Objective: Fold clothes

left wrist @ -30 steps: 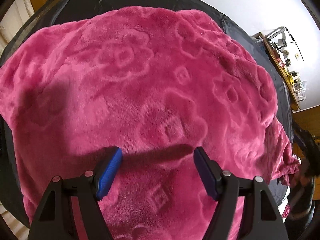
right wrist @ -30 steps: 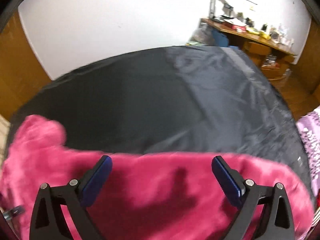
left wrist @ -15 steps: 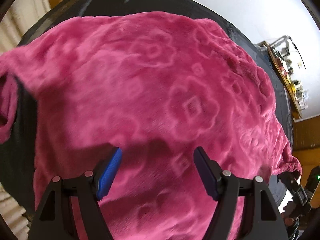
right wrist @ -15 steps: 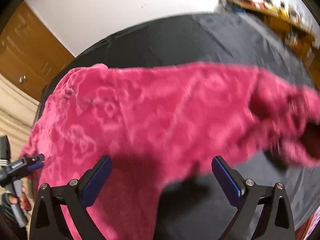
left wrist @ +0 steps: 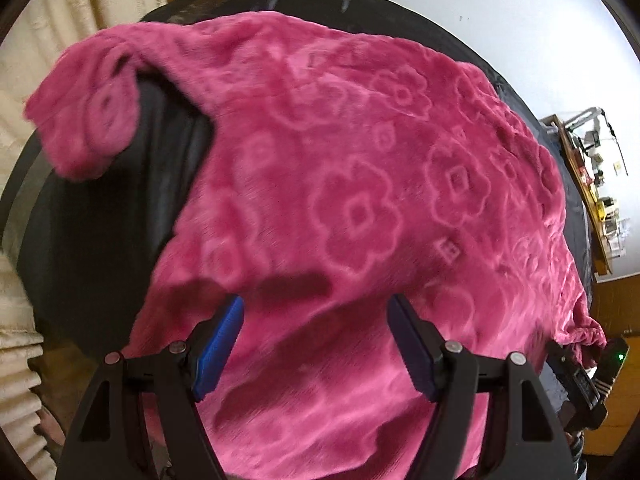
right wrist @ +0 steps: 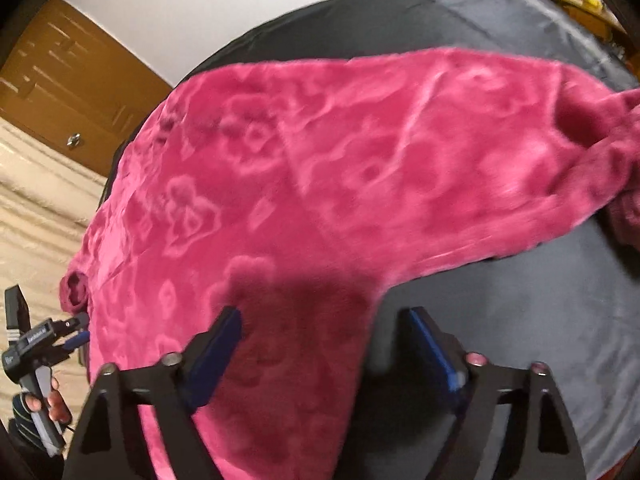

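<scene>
The fleece (left wrist: 360,184) lies spread over the black cover (left wrist: 104,216). Both the left gripper (left wrist: 314,344) and the right gripper (right wrist: 324,348) hover wide, empty. Grab edges squarely, avoid bunching.

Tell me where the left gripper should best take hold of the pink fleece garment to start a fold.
Probably the sleeve at the far left of the pink fleece garment. It lies curled back, its end lifted off the black cover, so a jaw could slip under it. Come from the left, over the bare cover. The left gripper is open above the near hem.
</scene>
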Action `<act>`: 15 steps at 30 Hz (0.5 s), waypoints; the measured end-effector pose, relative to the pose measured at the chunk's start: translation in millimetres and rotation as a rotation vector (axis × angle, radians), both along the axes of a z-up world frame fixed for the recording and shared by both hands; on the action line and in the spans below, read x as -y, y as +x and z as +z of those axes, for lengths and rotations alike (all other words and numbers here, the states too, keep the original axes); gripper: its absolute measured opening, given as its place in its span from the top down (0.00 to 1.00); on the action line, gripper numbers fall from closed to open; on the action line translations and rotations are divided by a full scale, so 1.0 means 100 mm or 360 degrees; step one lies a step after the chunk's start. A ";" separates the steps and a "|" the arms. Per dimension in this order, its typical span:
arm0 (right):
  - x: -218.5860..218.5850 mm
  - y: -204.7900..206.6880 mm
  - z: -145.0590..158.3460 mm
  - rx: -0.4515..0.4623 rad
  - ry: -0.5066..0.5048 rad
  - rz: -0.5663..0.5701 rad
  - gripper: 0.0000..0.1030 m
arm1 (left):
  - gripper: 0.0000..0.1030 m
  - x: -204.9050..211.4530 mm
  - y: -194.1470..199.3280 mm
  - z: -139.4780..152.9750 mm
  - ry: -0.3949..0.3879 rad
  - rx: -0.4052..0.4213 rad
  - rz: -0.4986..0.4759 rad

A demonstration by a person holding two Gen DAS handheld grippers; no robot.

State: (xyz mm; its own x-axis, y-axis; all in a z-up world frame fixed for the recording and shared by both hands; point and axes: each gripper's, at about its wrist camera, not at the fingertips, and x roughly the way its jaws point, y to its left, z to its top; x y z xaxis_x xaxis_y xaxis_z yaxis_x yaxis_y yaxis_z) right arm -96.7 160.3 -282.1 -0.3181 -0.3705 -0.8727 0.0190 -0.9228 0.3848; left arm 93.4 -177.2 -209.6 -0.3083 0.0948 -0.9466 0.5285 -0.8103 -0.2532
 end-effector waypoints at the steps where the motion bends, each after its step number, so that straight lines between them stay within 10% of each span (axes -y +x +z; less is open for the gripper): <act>1: 0.03 -0.01 0.00 -0.0003 -0.0008 0.0014 0.24 | 0.25 0.02 0.04 -0.01 0.0000 0.0004 0.0020; 9: 0.10 -0.08 -0.01 -0.0048 -0.0073 0.0012 0.34 | 0.25 0.20 0.33 -0.09 0.0003 0.0038 0.0171; 15: 0.08 -0.04 -0.03 -0.0113 0.0142 0.0076 0.85 | 0.25 -0.23 0.33 -0.16 0.0012 0.0076 -0.0032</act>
